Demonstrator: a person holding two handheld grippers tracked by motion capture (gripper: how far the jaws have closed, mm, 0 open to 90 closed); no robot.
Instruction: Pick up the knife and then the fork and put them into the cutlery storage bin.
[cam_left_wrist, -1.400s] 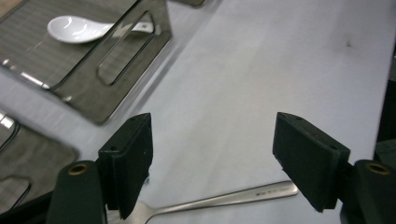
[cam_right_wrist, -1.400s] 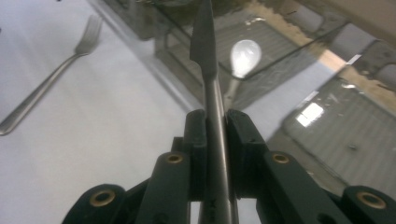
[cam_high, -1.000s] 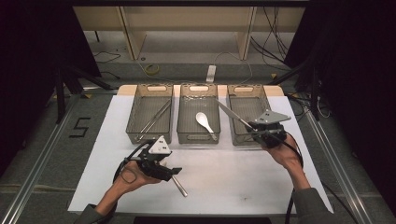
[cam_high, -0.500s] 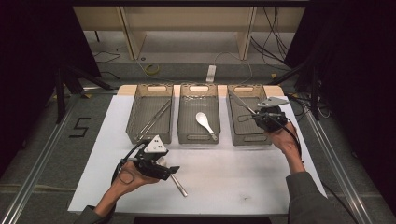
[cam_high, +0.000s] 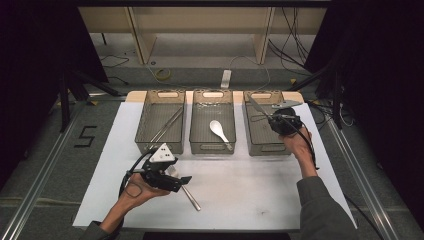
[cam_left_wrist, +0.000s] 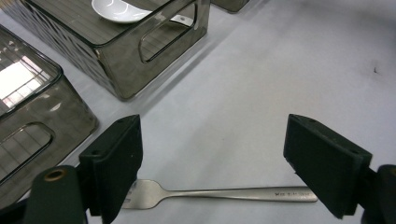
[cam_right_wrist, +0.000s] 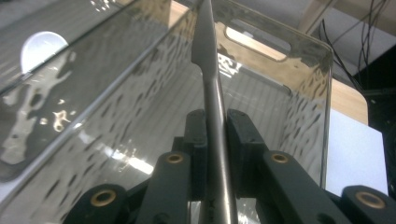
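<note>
Right gripper (cam_high: 272, 119) — pads pinched tight on the handle of a table knife (cam_right_wrist: 208, 70), blade pointing up and forward over the right-hand bin (cam_high: 260, 145). The knife is above that bin's interior, not yet resting in it.

Left gripper (cam_left_wrist: 229, 172) — jaws spread wide, having just been opening; a fork (cam_left_wrist: 219, 192) lies flat on the white table cover (cam_high: 250, 190) between them, with neither pad touching it.

Other contents — chopsticks (cam_high: 167, 125) in the left bin (cam_high: 145, 130); a white spoon (cam_high: 219, 131) in the middle bin (cam_high: 200, 142).

Risks, as judged:
- The knife is gripped near its handle with a long blade beyond; if released high or at a tilt, it could strike the bin's far wall, bounce, or end up propped on the rim.
- The thin, smooth handle could swivel between the pads during lowering.
- The fork lies flat and low; pads closing above it may skate over it or push it along the cover.

Hard to make out:
- In the right gripper view, the knife's tip runs off the top edge.
- In the left gripper view, the fork's tines are hidden behind the near jaw.
- The floor of the right-hand bin is blurred by reflections; whether anything lies there cannot be told.
</note>
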